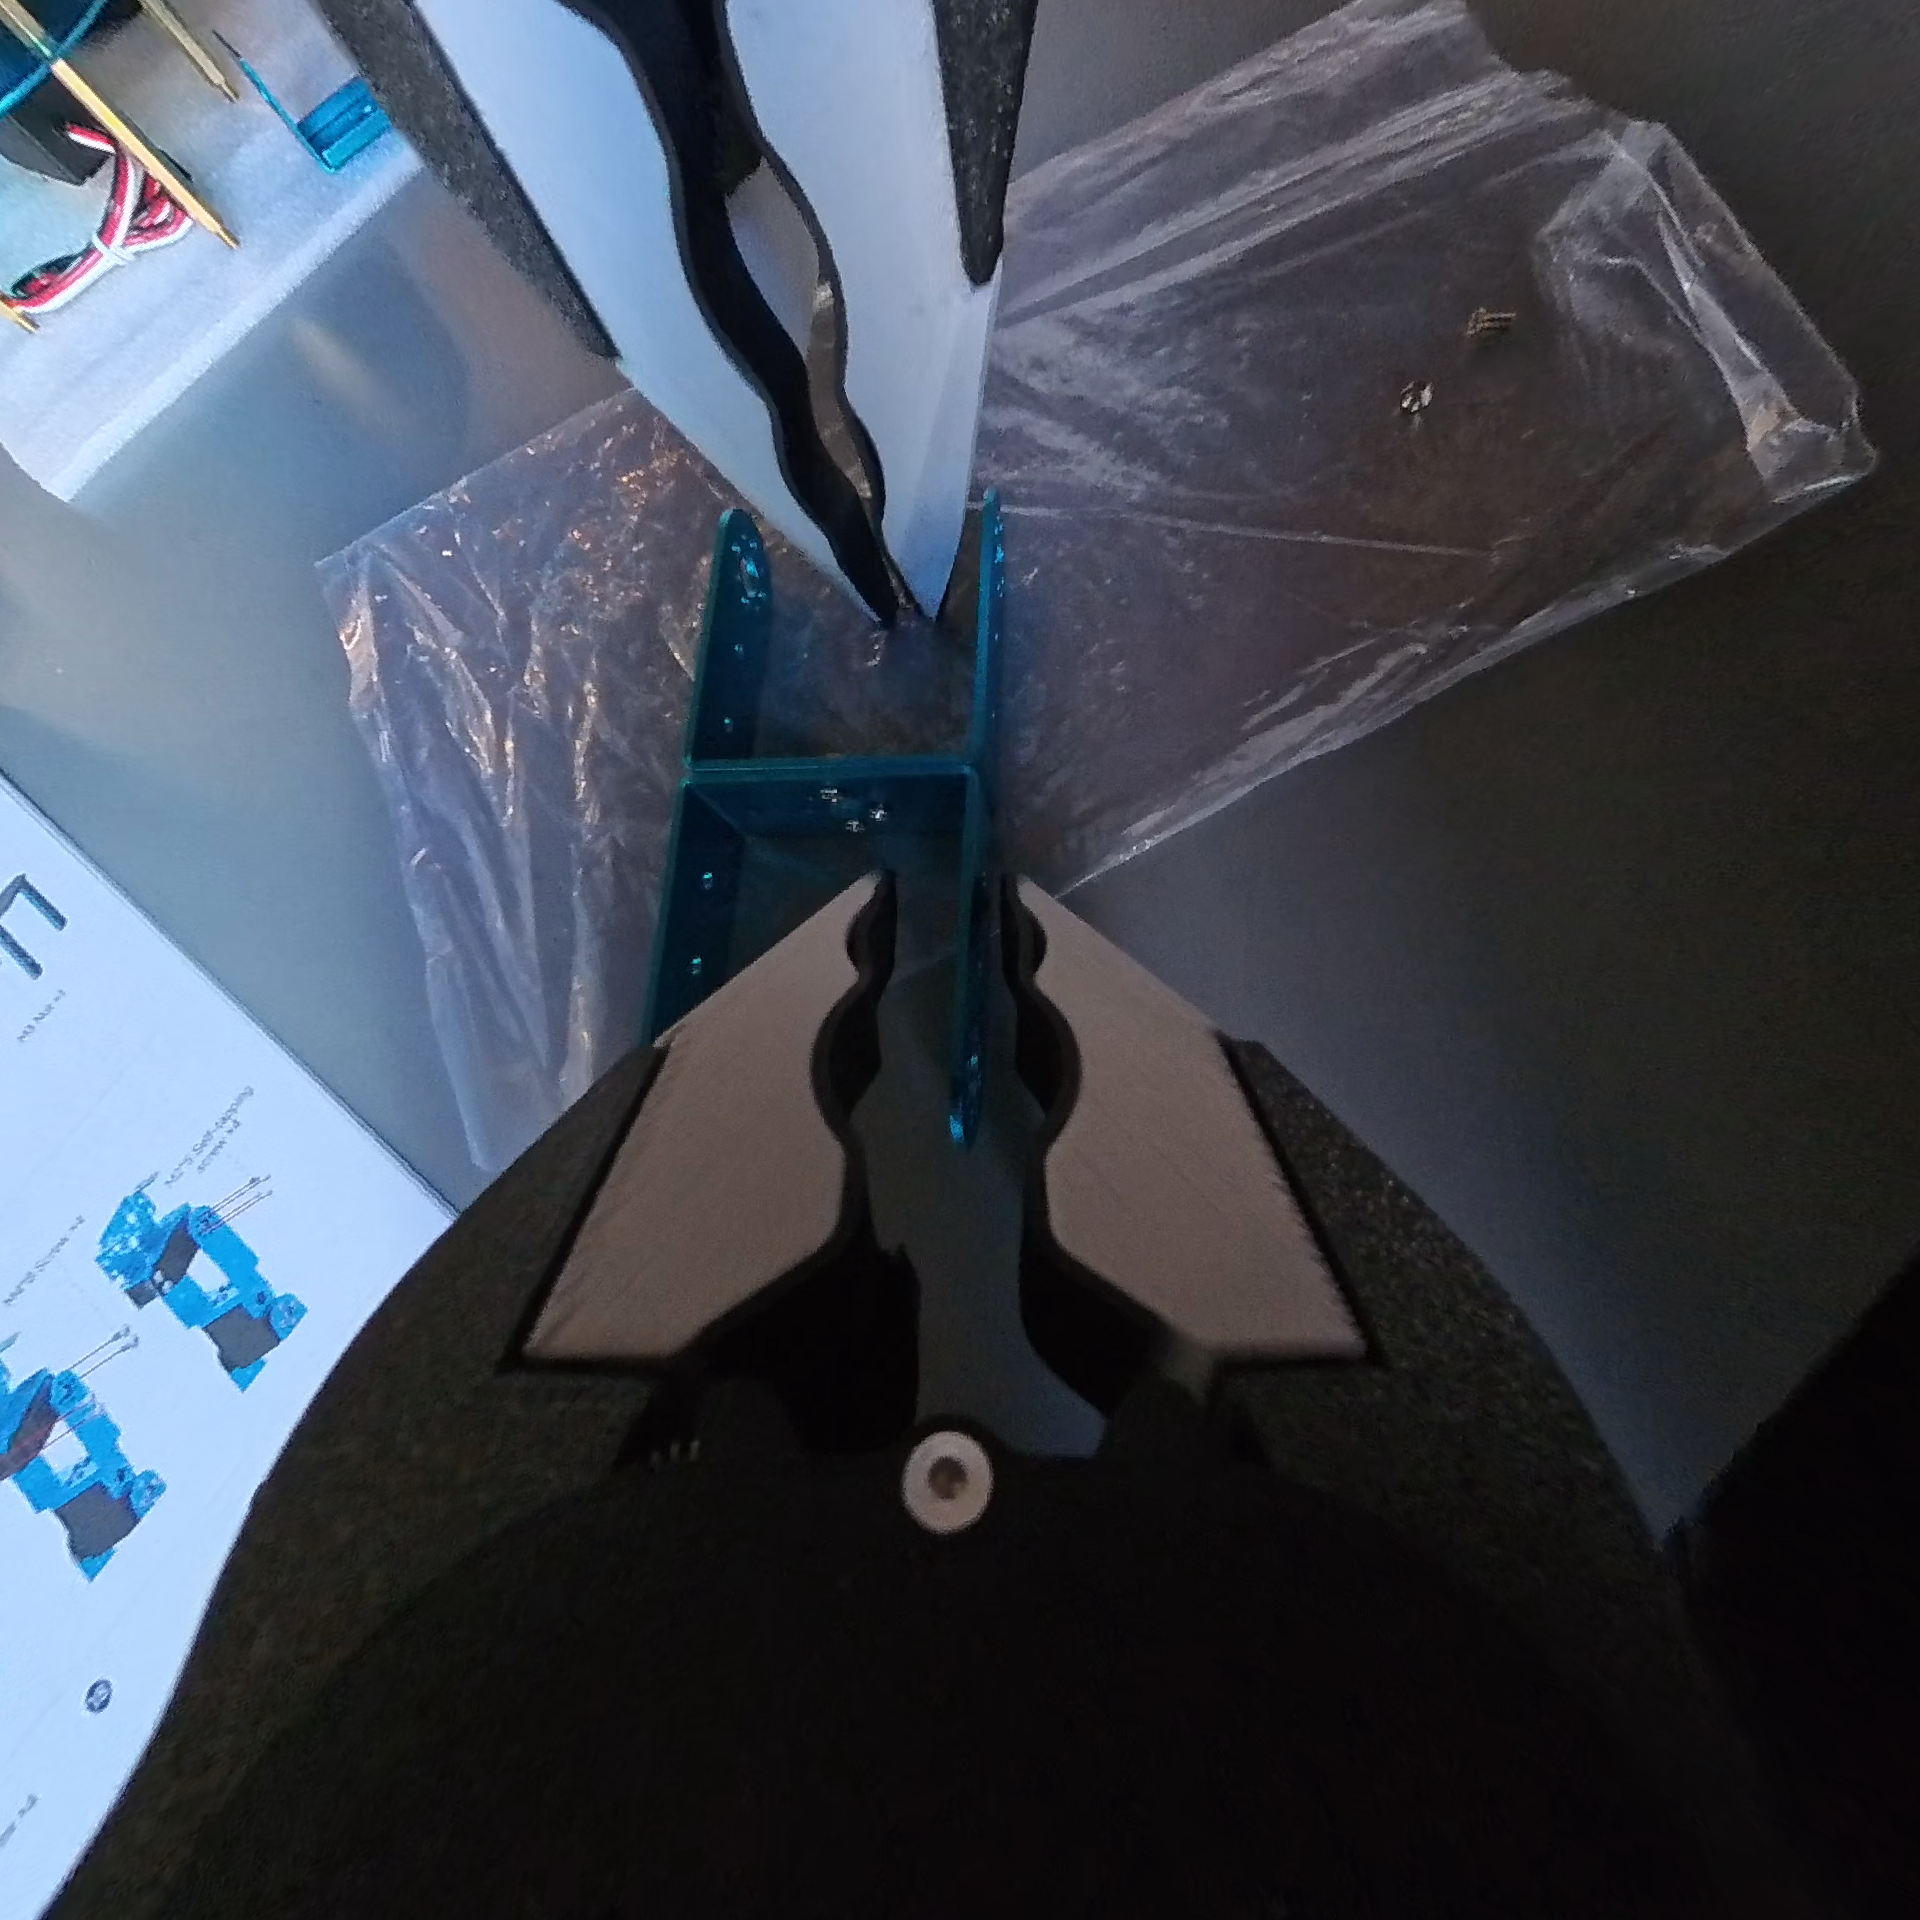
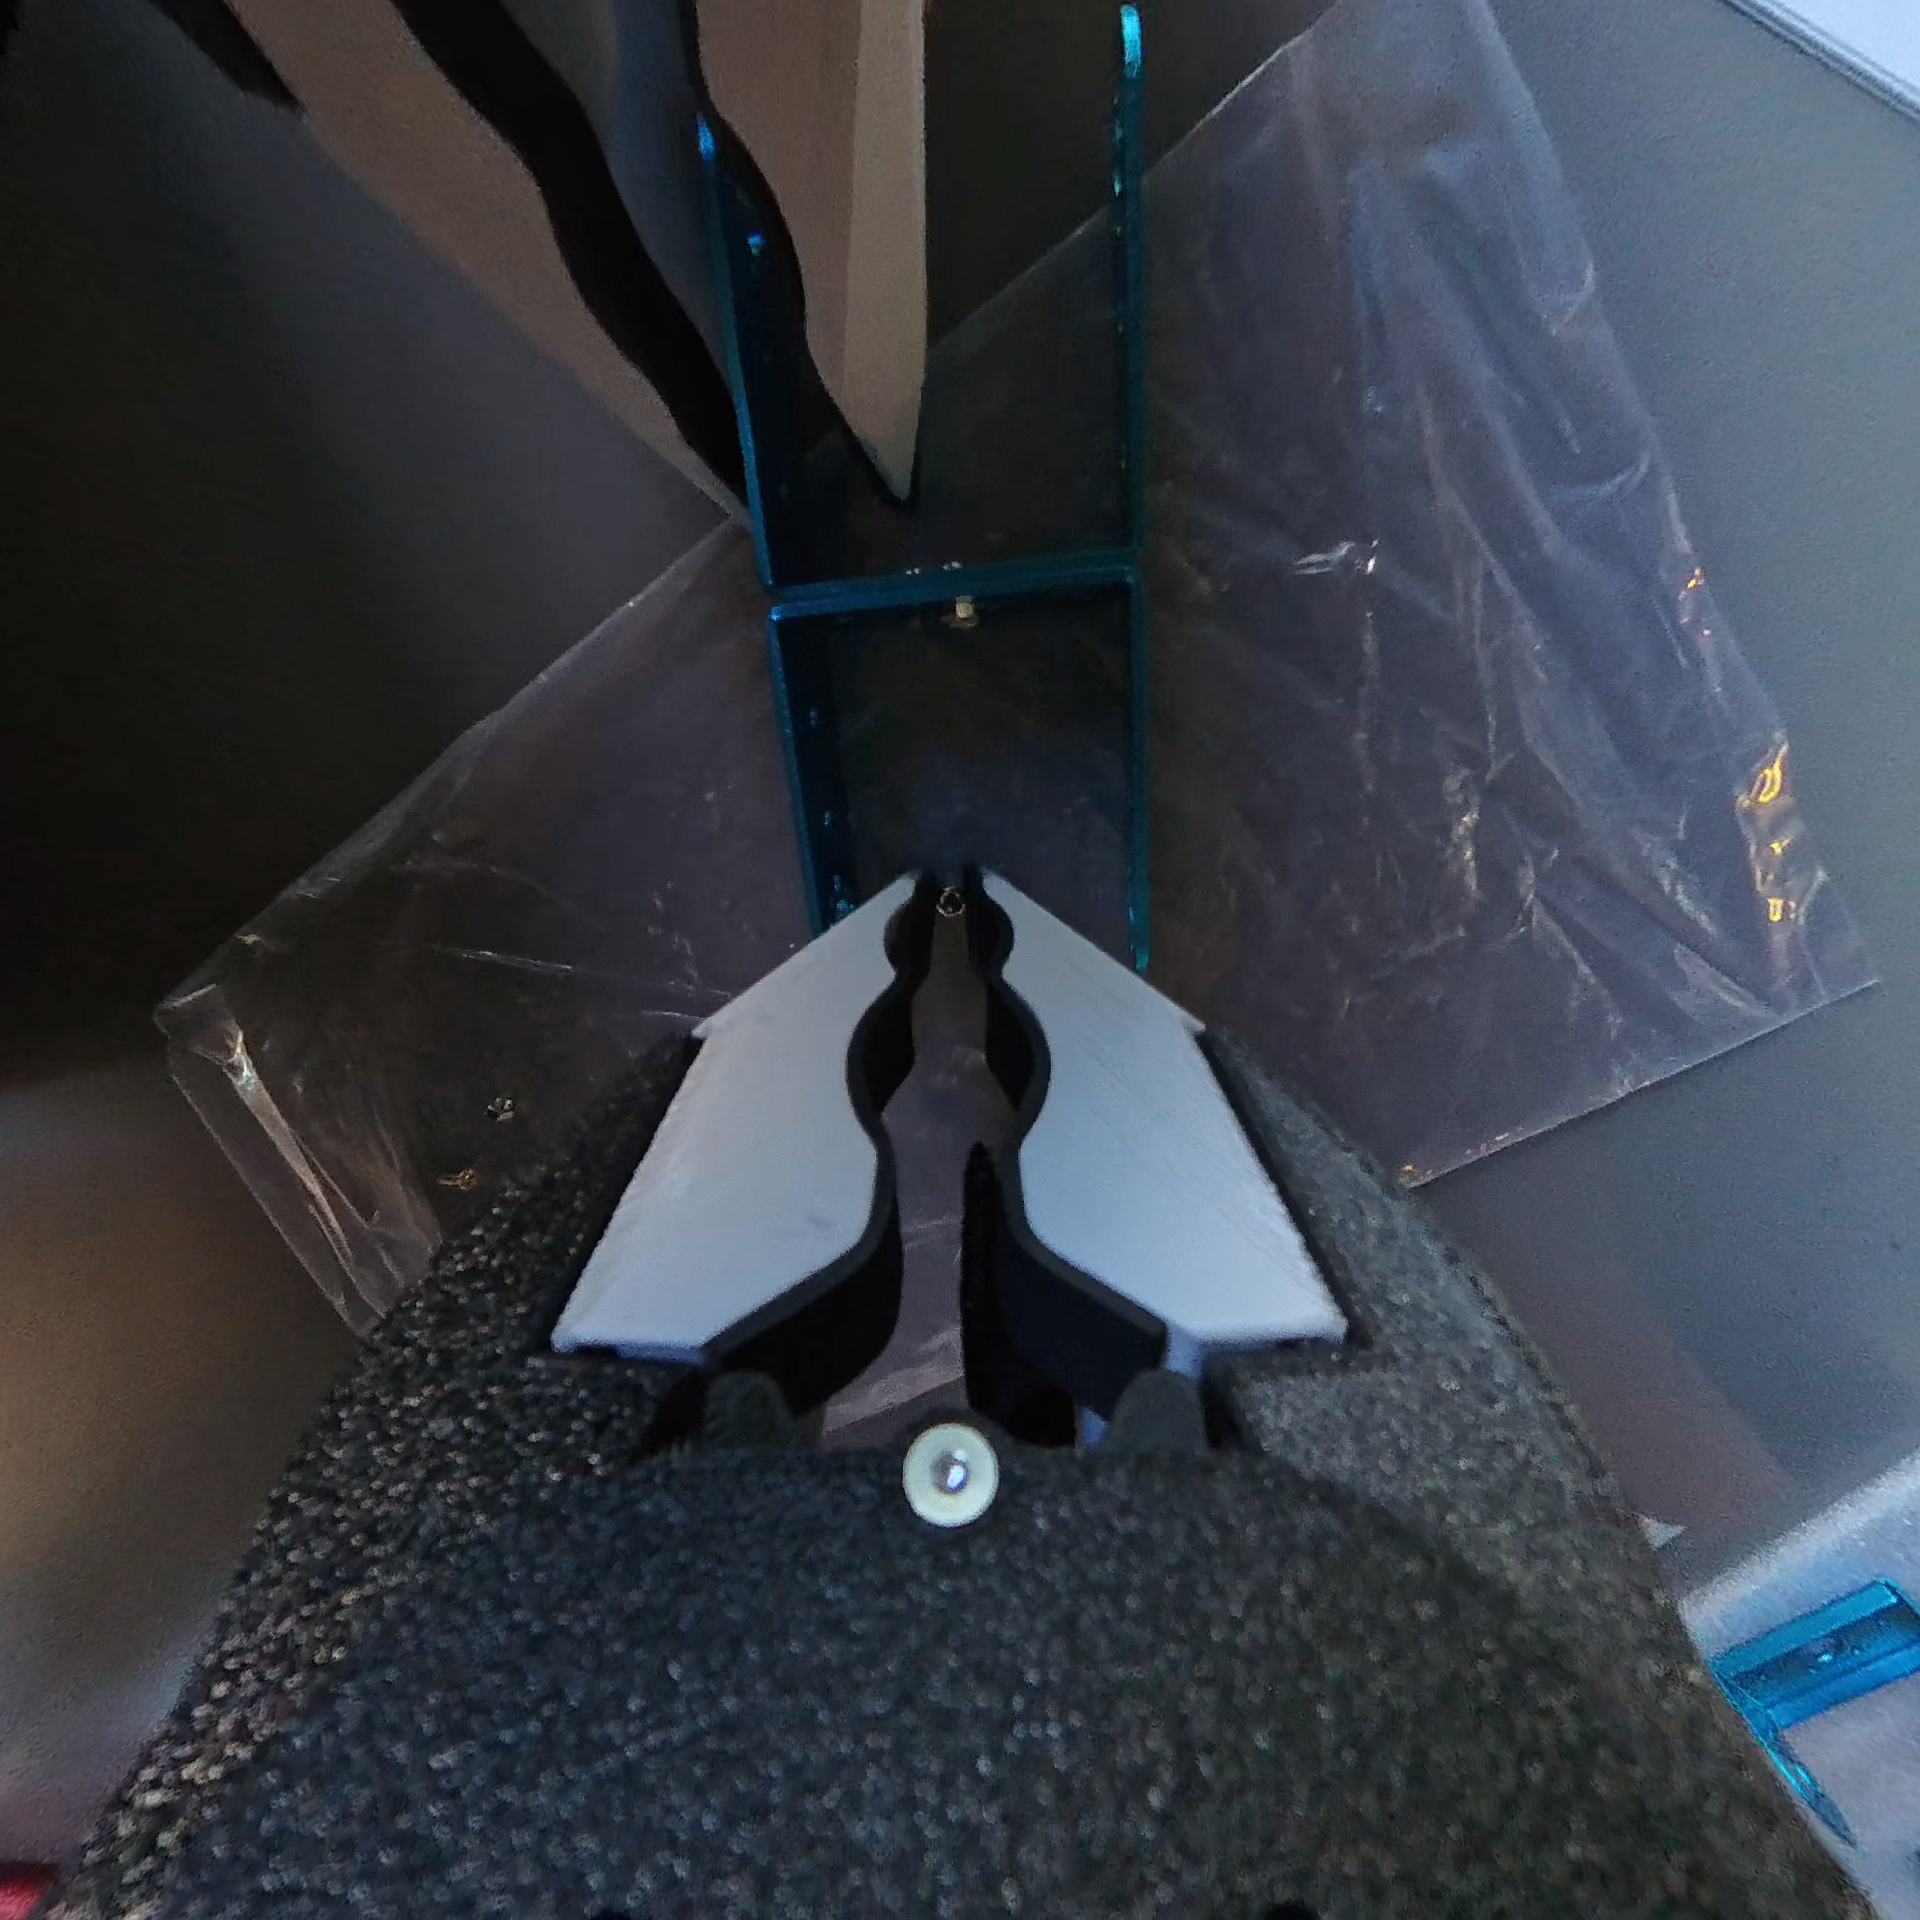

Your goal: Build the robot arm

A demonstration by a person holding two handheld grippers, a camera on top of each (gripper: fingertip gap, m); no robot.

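Note:
A blue metal H-shaped bracket (image 1: 831,779) stands on its edges on a clear plastic bag (image 1: 1299,468). My left gripper (image 1: 948,888) straddles the bracket's right side plate with its jaws a little apart. The plate sits close to the right finger, with a visible gap on the left. My right gripper (image 2: 948,883) is shut on a small metal fastener (image 2: 948,900). It points into the bracket (image 2: 945,587) between the two side plates. In the left wrist view the right gripper (image 1: 909,613) comes in from the top. In the right wrist view the left gripper's fingers (image 2: 862,312) flank one plate.
Small loose screws (image 1: 1486,322) lie inside the bag (image 2: 1455,623). A white instruction sheet (image 1: 156,1247) with blue pictures lies at the left. Another blue part (image 1: 338,125) and red and white wires (image 1: 114,208) sit at the far left. A blue part (image 2: 1808,1662) lies at the lower right. My right fingertips sit around 7 cm from my left ones.

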